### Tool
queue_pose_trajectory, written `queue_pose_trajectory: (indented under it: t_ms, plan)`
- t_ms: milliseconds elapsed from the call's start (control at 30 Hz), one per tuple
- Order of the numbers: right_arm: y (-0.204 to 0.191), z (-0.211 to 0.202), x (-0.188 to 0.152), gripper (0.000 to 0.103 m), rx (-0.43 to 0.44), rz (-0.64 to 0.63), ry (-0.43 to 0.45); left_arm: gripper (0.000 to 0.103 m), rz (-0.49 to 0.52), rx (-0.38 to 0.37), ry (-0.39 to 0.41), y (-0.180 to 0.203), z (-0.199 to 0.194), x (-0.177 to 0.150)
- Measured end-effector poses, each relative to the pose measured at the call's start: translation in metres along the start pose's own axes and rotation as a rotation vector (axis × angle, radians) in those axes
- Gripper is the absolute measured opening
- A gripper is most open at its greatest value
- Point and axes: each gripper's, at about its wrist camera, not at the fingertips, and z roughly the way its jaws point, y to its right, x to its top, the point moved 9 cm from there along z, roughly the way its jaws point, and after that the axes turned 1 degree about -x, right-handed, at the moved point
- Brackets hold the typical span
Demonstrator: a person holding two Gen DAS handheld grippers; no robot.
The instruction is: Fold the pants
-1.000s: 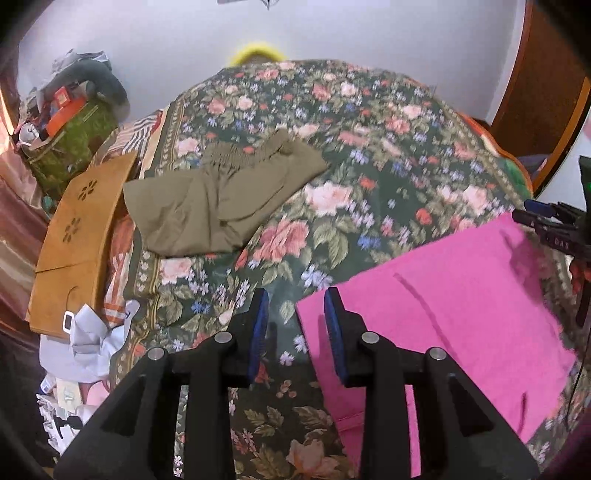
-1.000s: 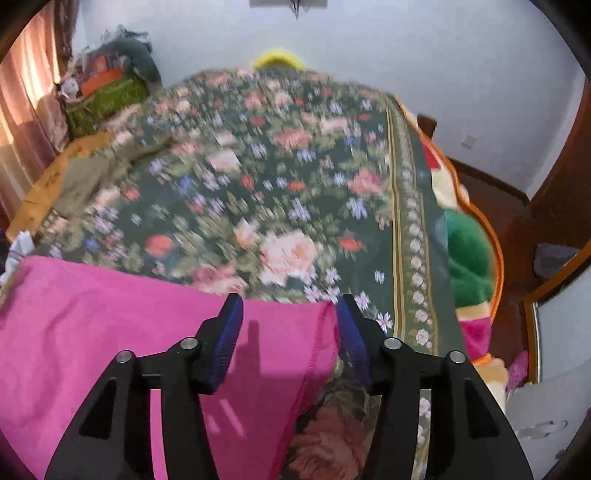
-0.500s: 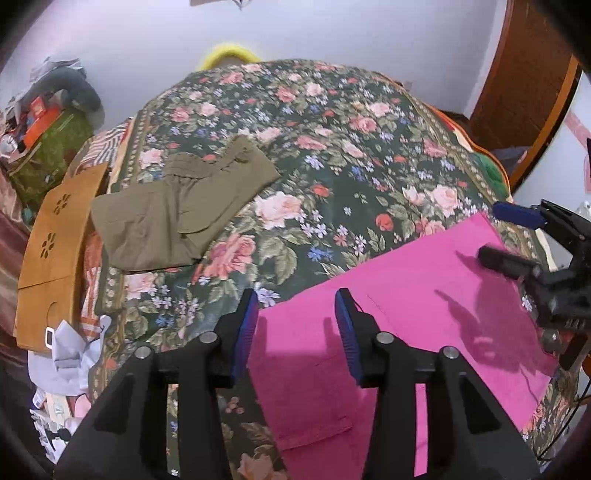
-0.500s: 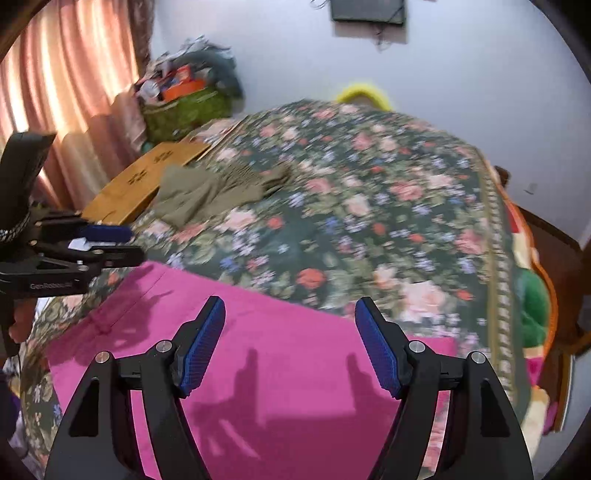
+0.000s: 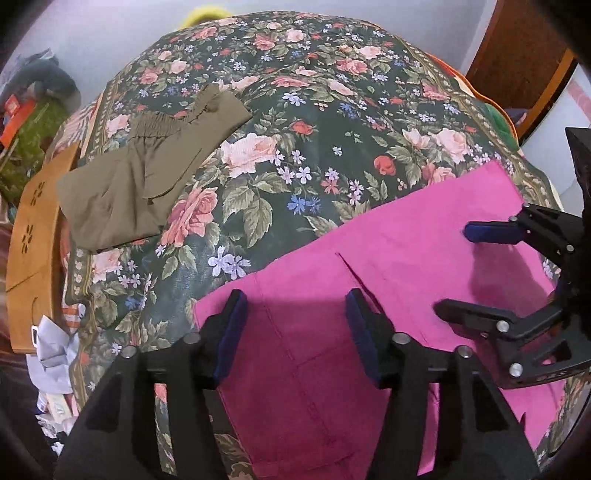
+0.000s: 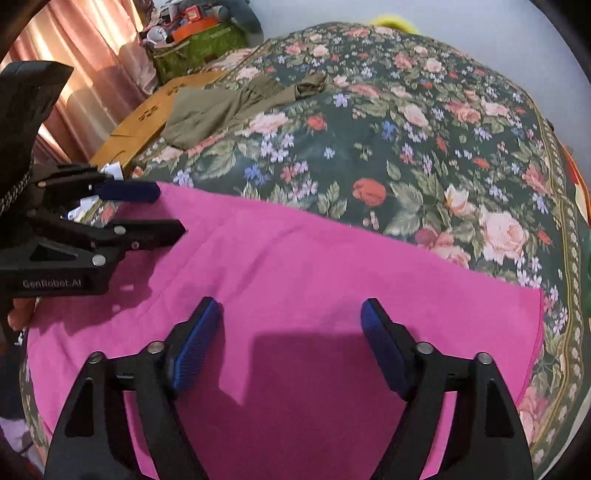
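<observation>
Both tools spread wider than before, left tool (image 5: 293, 314), right tool (image 6: 291, 325), released above pink pants (image 5: 406, 266)

A bed covered by a dark green floral bedspread (image 5: 332, 122) fills the room. Behind it, at twelve o'clock, stands a plain pale wall (image 6: 461, 14). At eleven o'clock in the right wrist view, pink curtains (image 6: 85, 48) glow with daylight beside a cluttered green box (image 6: 199, 44). A brown carved wooden board (image 5: 33, 236) lies along the bed's edge at nine o'clock in the left wrist view. A dark wooden door (image 5: 517, 51) stands at two o'clock.
</observation>
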Motion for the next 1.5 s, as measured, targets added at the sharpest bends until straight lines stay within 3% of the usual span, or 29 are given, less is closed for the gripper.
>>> queue_pose_trajectory:
  t_ms: [333,467,1000,1200,1500]
  plan:
    - [0.008,-0.022,-0.035,0.081,0.01,0.071,-0.005,0.07,0.005,0.009,0.006,0.005,-0.019,-0.028]
    - [0.011,-0.037,-0.05,0.082,-0.011,0.091,0.014,0.074,0.016,0.044,0.046,0.008,-0.032,-0.04]
    - [0.027,-0.079,-0.112,0.084,-0.09,0.197,0.07,0.083,-0.083,0.045,0.109,-0.005,-0.074,-0.092]
    - [0.036,-0.085,-0.131,0.085,-0.109,0.242,0.075,0.083,-0.11,0.102,0.128,-0.018,-0.087,-0.111]
    - [0.037,-0.098,-0.13,0.085,-0.148,0.231,0.075,0.083,-0.215,0.05,0.134,-0.027,-0.107,-0.129]
